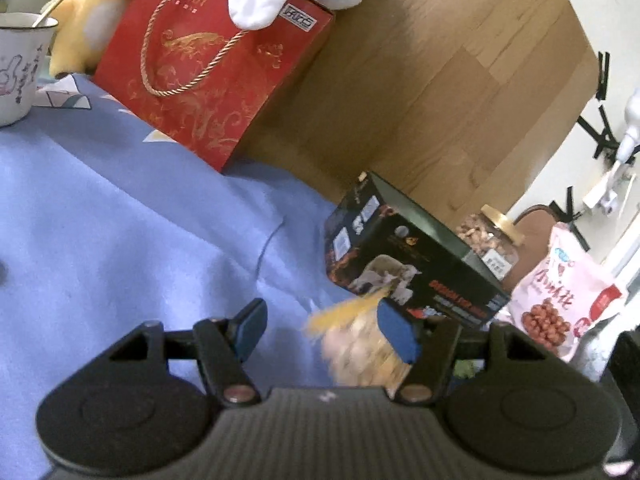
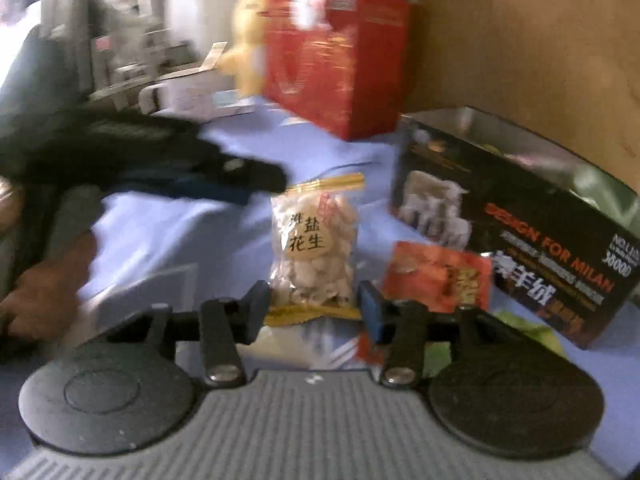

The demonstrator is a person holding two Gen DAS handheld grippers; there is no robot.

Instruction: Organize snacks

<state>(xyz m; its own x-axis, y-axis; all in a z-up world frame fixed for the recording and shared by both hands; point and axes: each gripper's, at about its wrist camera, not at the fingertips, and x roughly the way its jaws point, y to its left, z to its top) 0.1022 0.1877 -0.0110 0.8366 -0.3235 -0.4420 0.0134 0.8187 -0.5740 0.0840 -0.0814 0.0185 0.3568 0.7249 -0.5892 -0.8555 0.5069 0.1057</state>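
a home: blue bedsheet (image 1: 100, 220), plush toys (image 1: 84, 28), a mug (image 1: 18, 64), wooden floor (image 1: 440, 80).

Your left gripper (image 1: 320, 322) is holding its fingers apart, pointing slightly downward, while your right gripper (image 2: 316, 308) is angling down with its pads bracketing a packet's lower end between them.

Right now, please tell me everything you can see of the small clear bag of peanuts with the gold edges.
The peanut bag is a small clear plastic pouch with gold strips at its top and bottom, full of pale peanuts, with a round label in black characters. It stands roughly upright between the fingers of the right gripper; blur hides whether they press it. The left gripper reaches near its top.
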